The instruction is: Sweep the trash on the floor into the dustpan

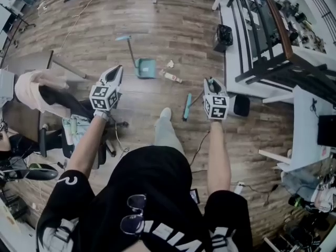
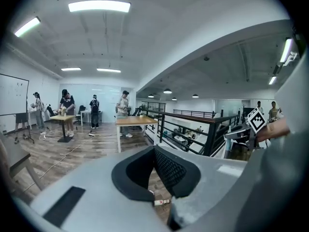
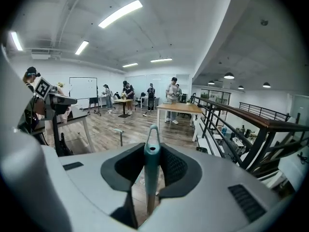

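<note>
Wood floor (image 1: 173, 25), open workspace, railing to the right. Dustpan (image 1: 146, 67) stands on the floor ahead, untouched; trash (image 1: 172, 76) lies just right of it, none inside. Right gripper (image 1: 210, 81) is clamped on the broom (image 1: 187, 106) handle, head down near the person's foot. Left gripper (image 1: 116, 70) is raised with jaws together, nothing between them.

Step, as judged: set-up, sweeping not begun. Next move calls for the left gripper to open and take the dustpan handle, and for the broom to go beyond the trash and draw it towards the pan mouth.
</note>
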`<move>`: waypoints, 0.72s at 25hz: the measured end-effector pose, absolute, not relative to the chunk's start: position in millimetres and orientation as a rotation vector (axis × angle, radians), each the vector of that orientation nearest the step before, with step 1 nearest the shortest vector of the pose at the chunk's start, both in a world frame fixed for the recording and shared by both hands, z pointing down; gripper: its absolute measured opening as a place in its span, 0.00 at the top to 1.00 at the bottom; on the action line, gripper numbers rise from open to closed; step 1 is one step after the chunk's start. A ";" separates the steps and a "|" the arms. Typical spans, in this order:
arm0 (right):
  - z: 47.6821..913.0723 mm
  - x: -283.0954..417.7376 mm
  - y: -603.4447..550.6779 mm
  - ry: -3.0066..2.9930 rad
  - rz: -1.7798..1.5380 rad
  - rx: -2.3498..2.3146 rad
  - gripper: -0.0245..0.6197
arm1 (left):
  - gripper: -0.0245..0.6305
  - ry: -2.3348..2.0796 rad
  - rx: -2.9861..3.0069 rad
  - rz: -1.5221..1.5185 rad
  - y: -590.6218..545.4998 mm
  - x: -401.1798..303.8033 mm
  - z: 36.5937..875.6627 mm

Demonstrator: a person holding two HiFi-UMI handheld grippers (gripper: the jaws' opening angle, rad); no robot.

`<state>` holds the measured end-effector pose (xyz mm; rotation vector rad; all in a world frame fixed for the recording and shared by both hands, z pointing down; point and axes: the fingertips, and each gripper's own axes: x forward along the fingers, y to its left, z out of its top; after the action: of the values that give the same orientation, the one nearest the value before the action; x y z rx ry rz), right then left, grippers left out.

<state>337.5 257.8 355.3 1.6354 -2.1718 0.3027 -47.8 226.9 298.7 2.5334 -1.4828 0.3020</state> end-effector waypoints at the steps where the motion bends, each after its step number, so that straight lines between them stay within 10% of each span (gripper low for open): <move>1: 357.4 340.4 245.4 -2.166 0.315 1.631 0.83 | 0.96 -1.483 2.527 0.310 211.7 -46.2 299.0; 18: 352.4 367.5 76.2 -2.175 0.303 1.587 0.83 | 0.96 -1.518 2.461 0.327 62.5 -24.2 300.6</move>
<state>367.5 76.2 352.4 1.5872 -2.1754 0.3034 -24.2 62.5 300.6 2.4609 -1.5181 0.3274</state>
